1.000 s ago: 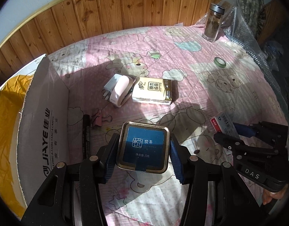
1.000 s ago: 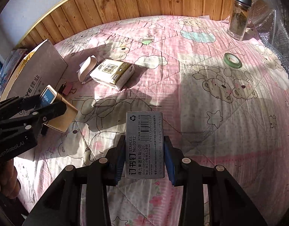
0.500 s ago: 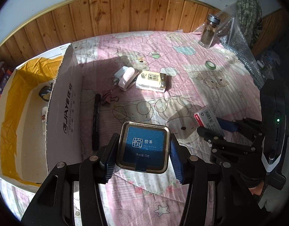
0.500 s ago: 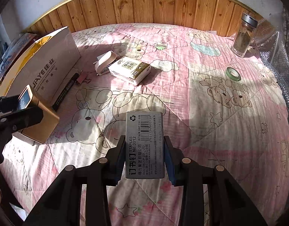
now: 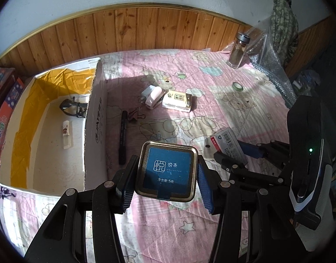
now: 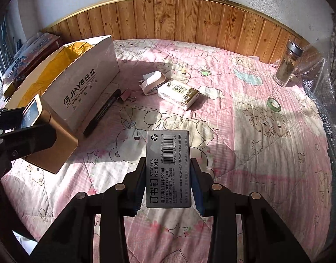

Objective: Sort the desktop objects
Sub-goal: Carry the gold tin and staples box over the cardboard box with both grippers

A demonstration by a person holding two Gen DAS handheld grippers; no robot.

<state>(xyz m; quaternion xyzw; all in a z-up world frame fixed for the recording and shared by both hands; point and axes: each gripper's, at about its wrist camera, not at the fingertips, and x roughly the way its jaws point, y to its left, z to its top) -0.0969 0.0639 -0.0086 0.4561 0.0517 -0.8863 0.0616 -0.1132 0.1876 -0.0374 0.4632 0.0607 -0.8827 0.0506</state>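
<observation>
Left wrist view: left gripper (image 5: 167, 183) is clamped on a square tea tin (image 5: 167, 173), blue pads pressing both its sides, tin held up off the pink quilt (image 5: 244, 100). Just left of the gripper sits the open cardboard box (image 5: 95, 127) w/ yellow lining; inside it are dark glasses (image 5: 71, 107) and a small white tube (image 5: 66, 134), label too small to read. Ahead of the fingers, a black marker (image 5: 123, 138) lies alongside the box wall w/ a pink binder clip (image 5: 135, 116) at its far end. Further ahead: white charger plug (image 5: 152, 94) touching a tissue pack (image 5: 177, 100). Far ahead-right: green tape roll (image 5: 238, 86) and glass jar (image 5: 238, 50).

Right wrist view: right gripper (image 6: 168, 184) is closed on a grey staples box (image 6: 168, 168), barcode side facing up, held above the quilt. Left gripper & tin show at far left, near the box corner, prob. not over the opening.
</observation>
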